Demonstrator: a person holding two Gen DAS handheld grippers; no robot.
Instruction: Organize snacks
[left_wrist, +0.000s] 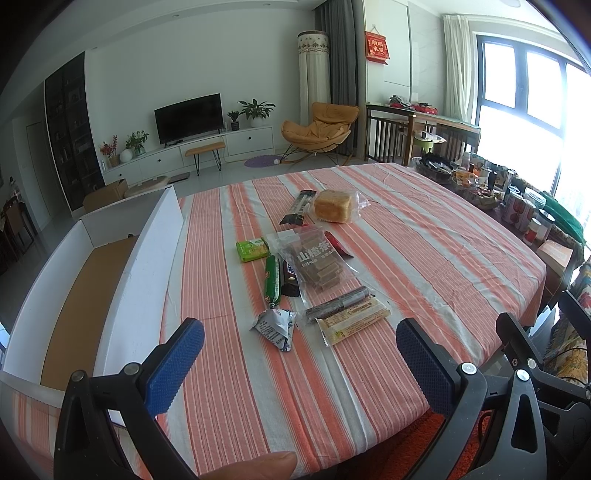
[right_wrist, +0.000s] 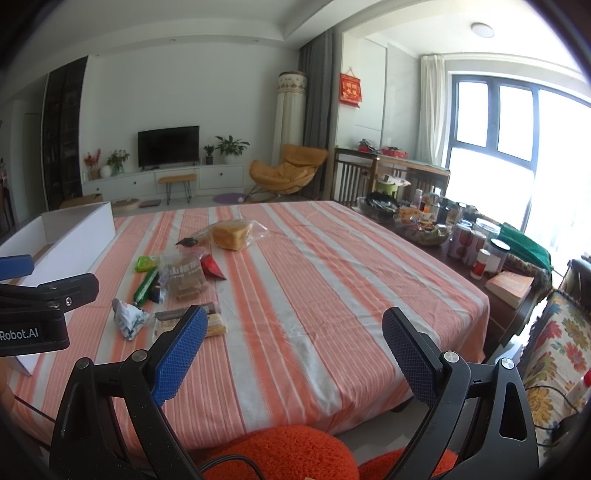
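Several snack packets lie on the striped tablecloth (left_wrist: 406, 236): a wrapped bread loaf (left_wrist: 333, 206), a clear bag of brown bars (left_wrist: 317, 266), a green packet (left_wrist: 252, 250), a green stick (left_wrist: 272, 280), a crumpled silver packet (left_wrist: 275, 326) and a yellow bar (left_wrist: 352, 320). A white open box (left_wrist: 122, 266) stands at the table's left. My left gripper (left_wrist: 299, 363) is open and empty above the near table edge, short of the silver packet. My right gripper (right_wrist: 295, 349) is open and empty, to the right of the snacks. The loaf (right_wrist: 232, 232) and box (right_wrist: 79, 230) show in the right wrist view too.
Jars, cans and baskets (right_wrist: 424, 225) crowd a side table at the right, with a book (right_wrist: 511, 284). An orange fuzzy seat (right_wrist: 280, 454) sits below the near table edge. A floral cushioned chair (right_wrist: 554, 354) stands at the right.
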